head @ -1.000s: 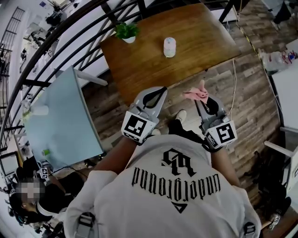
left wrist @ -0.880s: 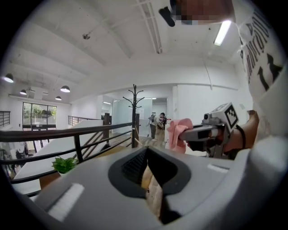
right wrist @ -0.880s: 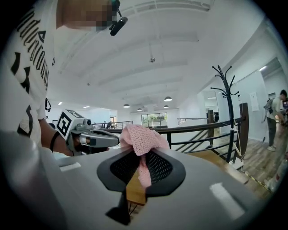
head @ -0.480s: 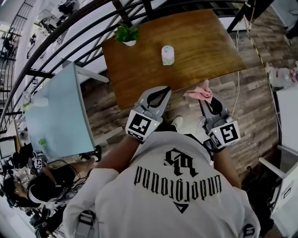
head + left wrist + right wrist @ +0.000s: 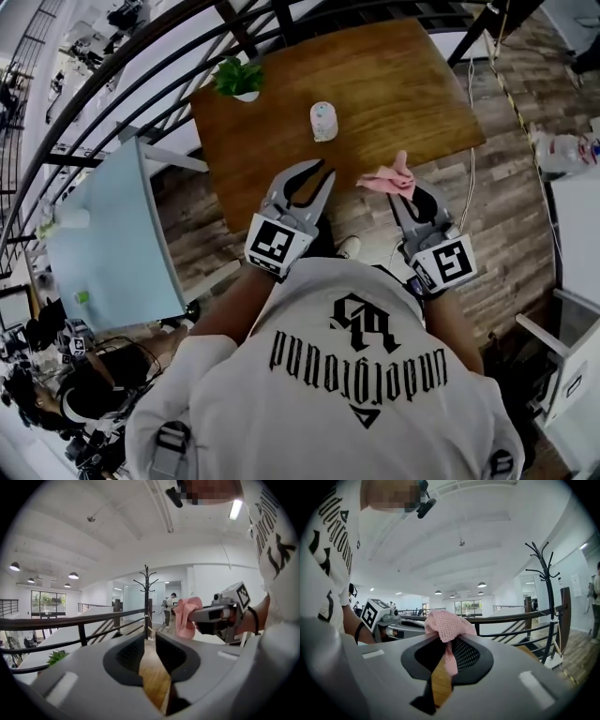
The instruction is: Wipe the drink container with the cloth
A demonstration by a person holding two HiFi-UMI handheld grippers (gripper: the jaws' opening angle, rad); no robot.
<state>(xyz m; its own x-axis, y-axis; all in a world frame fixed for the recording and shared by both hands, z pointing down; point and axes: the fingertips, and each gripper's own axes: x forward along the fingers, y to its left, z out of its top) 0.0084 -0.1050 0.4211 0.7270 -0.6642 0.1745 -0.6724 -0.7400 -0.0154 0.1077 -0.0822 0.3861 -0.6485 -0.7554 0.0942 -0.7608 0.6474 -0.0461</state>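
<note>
The drink container point(image 5: 323, 121) stands upright on the wooden table point(image 5: 412, 84), in the upper middle of the head view. Its long axis is vertical and its top faces up. It sits left of the table's centre with bare wood on every side. A potted plant point(image 5: 236, 80) is further off at the upper left corner, well apart from it.

The left gripper point(image 5: 317, 172) points up the frame toward the container, with its tips over the table's near edge and a stretch of open wood between them and the container. Its jaws have just been opening and now stand a narrow slit apart, with nothing between them. The right gripper point(image 5: 398, 187) is clenched on the pink cloth point(image 5: 382, 178), which bunches at its tips over the same near edge, to the lower right of the container.

A pale blue table point(image 5: 112, 244) fills the left of the head view, with plank floor between it and the wooden table.

Neither gripper view shows the container. The left gripper view adds a dark railing point(image 5: 70, 619) and a coat stand point(image 5: 146, 597) beyond the table. The right gripper view shows a strip of cloth hanging down between the jaws.
</note>
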